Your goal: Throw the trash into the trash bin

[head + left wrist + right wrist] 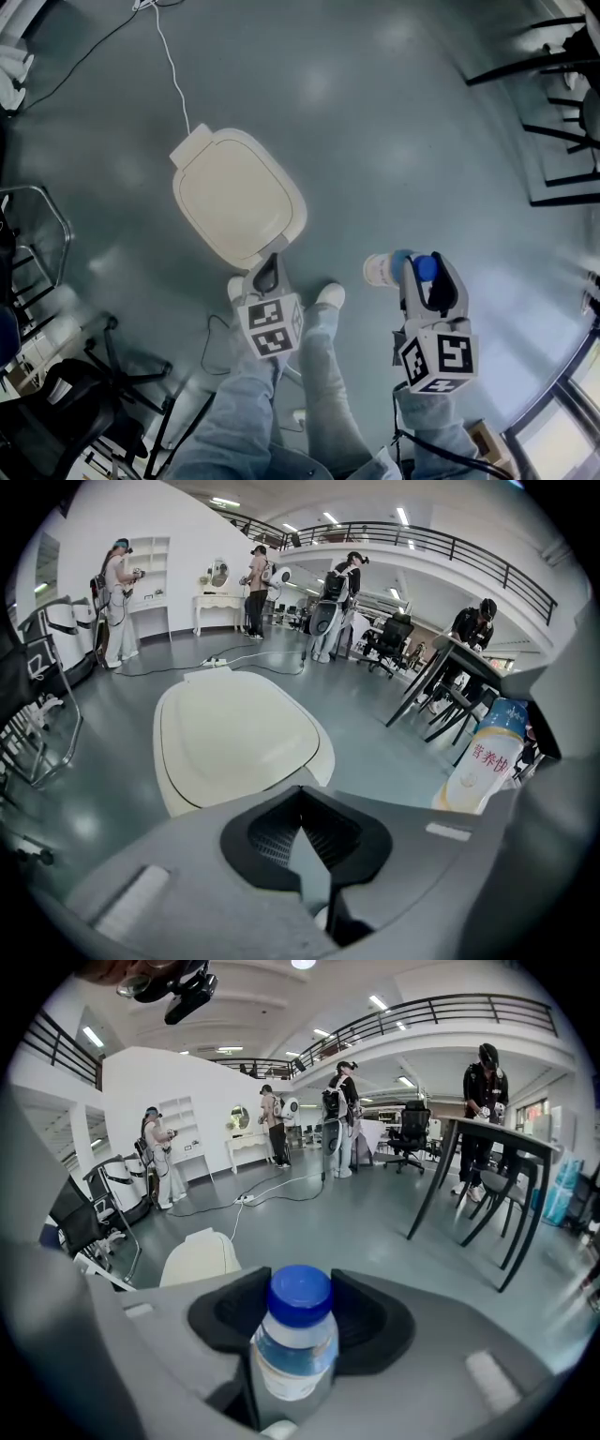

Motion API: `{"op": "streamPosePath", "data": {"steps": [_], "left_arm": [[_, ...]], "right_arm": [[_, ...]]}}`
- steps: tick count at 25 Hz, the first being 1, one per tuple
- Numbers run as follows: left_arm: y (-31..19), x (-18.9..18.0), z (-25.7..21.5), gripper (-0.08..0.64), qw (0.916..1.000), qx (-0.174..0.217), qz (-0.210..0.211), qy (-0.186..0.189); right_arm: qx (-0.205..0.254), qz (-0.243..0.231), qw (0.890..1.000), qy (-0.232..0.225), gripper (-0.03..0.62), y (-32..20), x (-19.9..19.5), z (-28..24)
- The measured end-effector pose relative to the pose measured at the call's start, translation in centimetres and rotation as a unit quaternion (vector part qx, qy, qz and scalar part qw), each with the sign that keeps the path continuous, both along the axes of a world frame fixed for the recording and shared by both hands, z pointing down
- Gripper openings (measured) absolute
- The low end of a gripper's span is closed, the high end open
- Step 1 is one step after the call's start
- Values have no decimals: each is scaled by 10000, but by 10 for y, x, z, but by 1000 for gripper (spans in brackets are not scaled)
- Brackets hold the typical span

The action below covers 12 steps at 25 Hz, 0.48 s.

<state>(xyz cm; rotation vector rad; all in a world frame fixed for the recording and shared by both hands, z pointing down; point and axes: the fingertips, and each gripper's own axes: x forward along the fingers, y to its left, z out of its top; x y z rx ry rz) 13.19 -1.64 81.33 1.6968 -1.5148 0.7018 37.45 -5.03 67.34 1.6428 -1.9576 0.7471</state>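
The trash bin point(281, 234) is shut by its lid point(234, 192) just ahead of the left gripper point(269, 261). The floor point(403, 131) ahead of the right gripper point(429, 268) is left open.

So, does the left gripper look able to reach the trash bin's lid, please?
Probably yes: the left gripper hangs at the near edge of the trash bin's closed lid, jaws together and empty, nothing in the way. The right gripper, holding a blue-capped bottle, is off to the side.

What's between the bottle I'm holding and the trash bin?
Only bare floor, seen in the head view, separates the bottle in the right gripper from the lidded trash bin.
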Motion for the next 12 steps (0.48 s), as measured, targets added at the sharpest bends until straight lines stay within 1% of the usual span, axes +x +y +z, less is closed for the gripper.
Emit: {"op": "streamPosePath", "data": {"steps": [12], "left_arm": [[-5,5,9,9,9998,-103,-46,-181]], "right_arm": [[-21,-44,10000,-18,202,-3,14,3]]}}
